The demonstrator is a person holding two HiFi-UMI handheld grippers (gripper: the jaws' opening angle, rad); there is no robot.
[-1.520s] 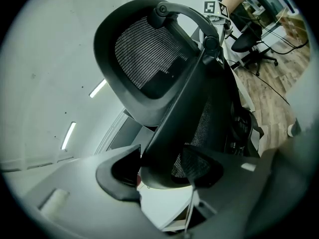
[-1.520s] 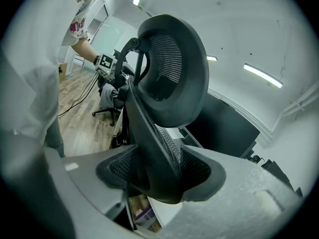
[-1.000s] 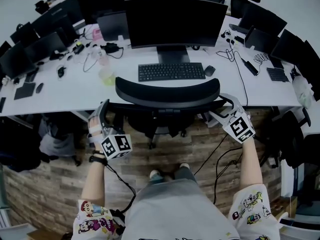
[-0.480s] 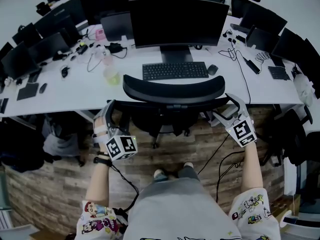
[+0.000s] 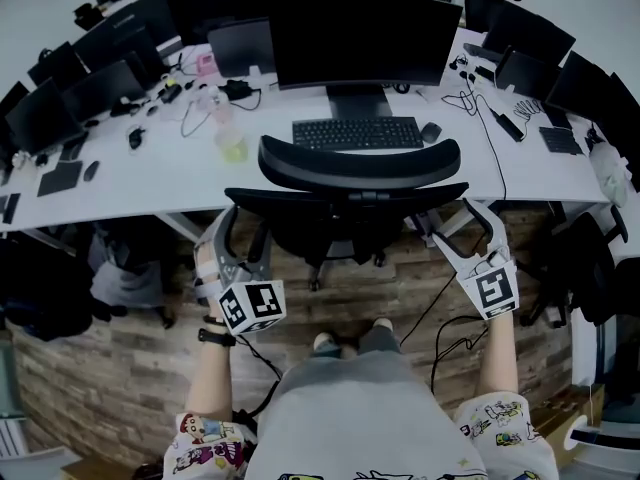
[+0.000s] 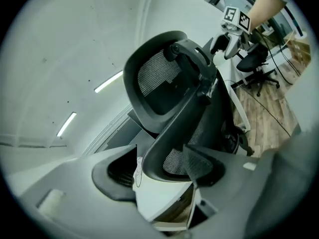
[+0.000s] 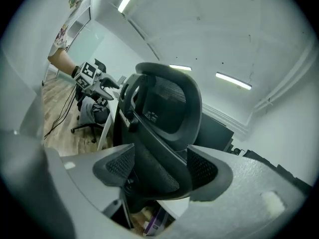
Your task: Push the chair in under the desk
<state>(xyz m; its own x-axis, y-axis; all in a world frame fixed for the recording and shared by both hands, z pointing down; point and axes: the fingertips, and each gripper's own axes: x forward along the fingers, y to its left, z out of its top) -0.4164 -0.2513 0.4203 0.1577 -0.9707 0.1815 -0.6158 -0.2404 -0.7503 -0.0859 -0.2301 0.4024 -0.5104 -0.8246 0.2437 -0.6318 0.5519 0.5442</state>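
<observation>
Left tool (image 5: 240, 236): jaws apart, left edge of the office chair (image 5: 360, 163) backrest between them, not pinched. Chair: centre, backrest top at the near edge of the white tabletop (image 5: 130, 193), just near of the keyboard (image 5: 357, 133). Right tool (image 5: 460, 230): jaws wide, closing, right backrest edge between them.
</observation>
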